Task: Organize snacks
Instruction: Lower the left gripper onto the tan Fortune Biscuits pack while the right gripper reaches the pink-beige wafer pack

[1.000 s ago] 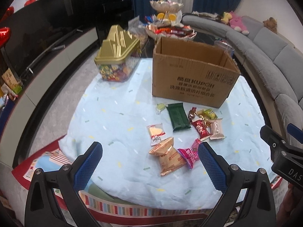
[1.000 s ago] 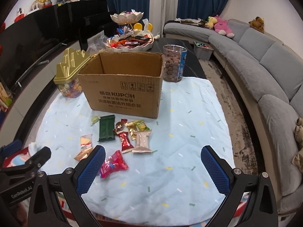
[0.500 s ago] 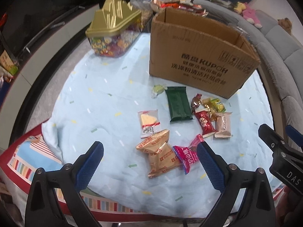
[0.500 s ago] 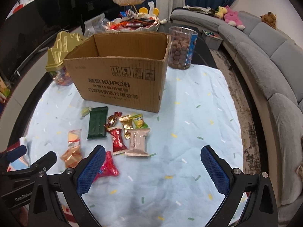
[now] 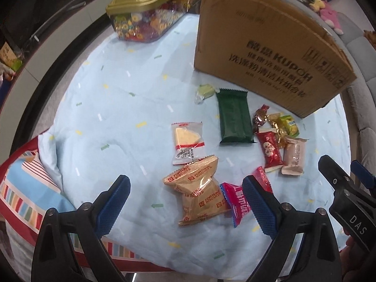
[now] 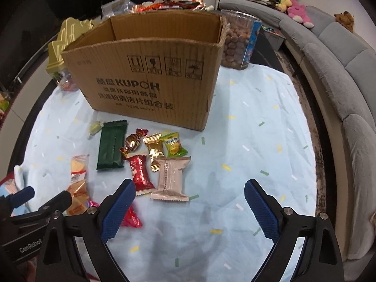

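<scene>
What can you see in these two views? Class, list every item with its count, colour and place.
cardboard box: one, brown, open, back of cloth
cloth: one, pale blue
wrapped snacks: about eleven, mixed colours, on cloth before box
candy tub: one, gold lid, left of box
clear jar: one, brown balls inside, right of box
sofa: one, grey, right
left gripper: one, blue pads, open above biscuit packs
right gripper: one, blue pads, open

I see wrapped snacks (image 6: 138, 162) lying flat and scattered on the blue cloth just before the open, upright cardboard box (image 6: 150, 80).
</scene>
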A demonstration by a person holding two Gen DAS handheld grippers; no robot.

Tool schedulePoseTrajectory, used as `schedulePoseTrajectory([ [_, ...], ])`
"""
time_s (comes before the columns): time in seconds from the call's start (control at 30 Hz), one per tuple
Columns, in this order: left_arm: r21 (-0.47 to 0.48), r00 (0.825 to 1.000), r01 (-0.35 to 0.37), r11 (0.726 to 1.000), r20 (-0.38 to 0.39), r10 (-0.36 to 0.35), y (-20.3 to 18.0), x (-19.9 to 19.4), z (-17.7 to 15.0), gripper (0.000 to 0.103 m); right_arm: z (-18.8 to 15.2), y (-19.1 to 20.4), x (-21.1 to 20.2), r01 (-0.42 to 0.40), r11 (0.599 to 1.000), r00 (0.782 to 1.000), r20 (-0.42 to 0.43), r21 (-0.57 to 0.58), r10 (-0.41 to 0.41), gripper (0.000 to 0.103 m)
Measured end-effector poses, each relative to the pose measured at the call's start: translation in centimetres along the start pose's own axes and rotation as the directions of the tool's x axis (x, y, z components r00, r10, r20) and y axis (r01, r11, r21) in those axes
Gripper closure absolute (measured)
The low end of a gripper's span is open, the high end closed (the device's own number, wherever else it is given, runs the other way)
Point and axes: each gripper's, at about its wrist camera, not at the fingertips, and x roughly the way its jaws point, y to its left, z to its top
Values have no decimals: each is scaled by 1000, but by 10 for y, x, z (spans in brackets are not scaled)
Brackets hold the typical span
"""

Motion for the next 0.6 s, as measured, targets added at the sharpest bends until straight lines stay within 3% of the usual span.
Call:
schedulePoseTrajectory([
  [0.27,-26,999,0,1000,-42,-1,0,19,4,12,5,4,31,-3,1000,998,-59,-14,2,21],
  [0.6,-80,992,26,996,-119,-36,6,46,6,25,10,4,58,11,1000,995,-102,-9,-12,22],
])
